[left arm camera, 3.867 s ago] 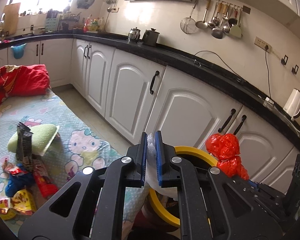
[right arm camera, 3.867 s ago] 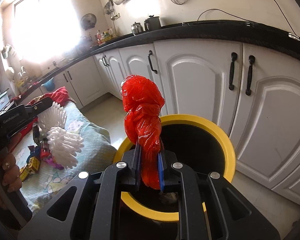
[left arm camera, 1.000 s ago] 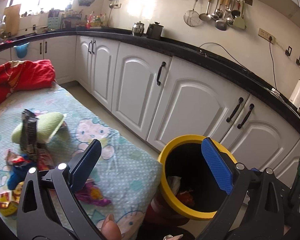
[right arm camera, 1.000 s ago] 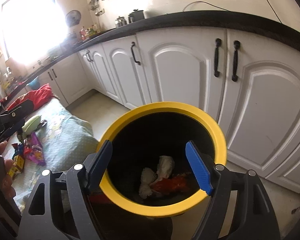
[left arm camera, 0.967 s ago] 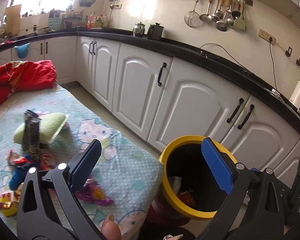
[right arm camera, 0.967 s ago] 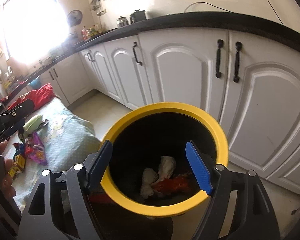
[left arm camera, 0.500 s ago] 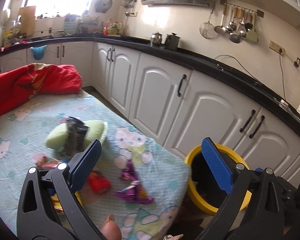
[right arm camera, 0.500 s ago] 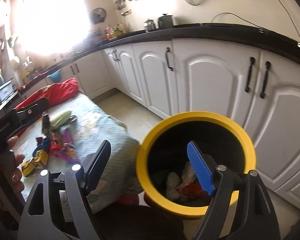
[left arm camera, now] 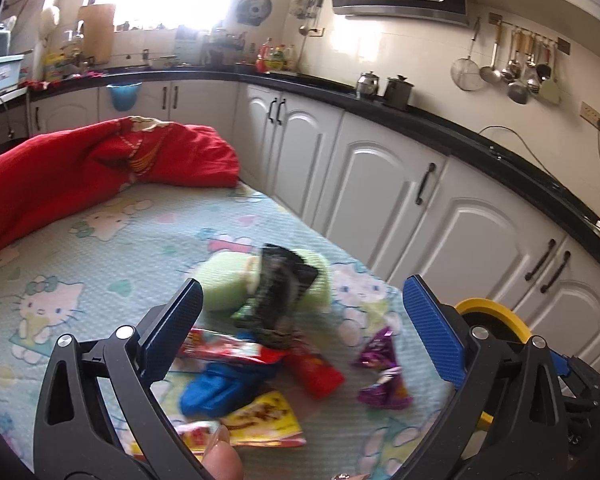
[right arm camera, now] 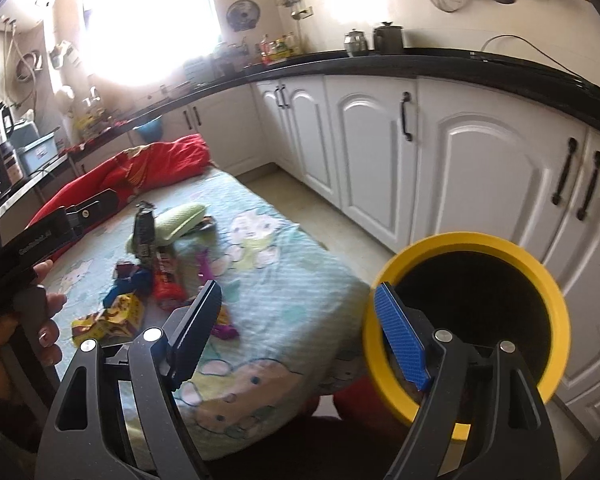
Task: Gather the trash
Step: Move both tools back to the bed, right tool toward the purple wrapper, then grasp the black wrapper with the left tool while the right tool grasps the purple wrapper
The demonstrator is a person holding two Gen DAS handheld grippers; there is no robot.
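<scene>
Several snack wrappers lie on the Hello Kitty sheet point(left arm camera: 100, 264): a black packet point(left arm camera: 278, 292) leaning on a green pouch point(left arm camera: 224, 280), a red packet point(left arm camera: 316, 372), a blue one point(left arm camera: 220, 392), a yellow one point(left arm camera: 264, 420) and a purple one point(left arm camera: 384, 372). My left gripper point(left arm camera: 300, 316) is open and empty, hovering over this pile. The yellow-rimmed bin point(right arm camera: 472, 312) stands on the floor beside the bed. My right gripper point(right arm camera: 300, 316) is open and empty, between the bed edge and the bin. The wrapper pile point(right arm camera: 148, 272) also shows in the right wrist view.
A red quilt point(left arm camera: 80, 172) is bunched at the far end of the bed. White kitchen cabinets point(left arm camera: 380, 196) under a black counter run along the right. The left hand and its gripper body point(right arm camera: 32, 248) show at the left of the right wrist view.
Both grippers dropped their trash into the bin earlier and now stand open. Both have swung left, away from the bin toward the bed; the left one now hangs over the wrappers.
</scene>
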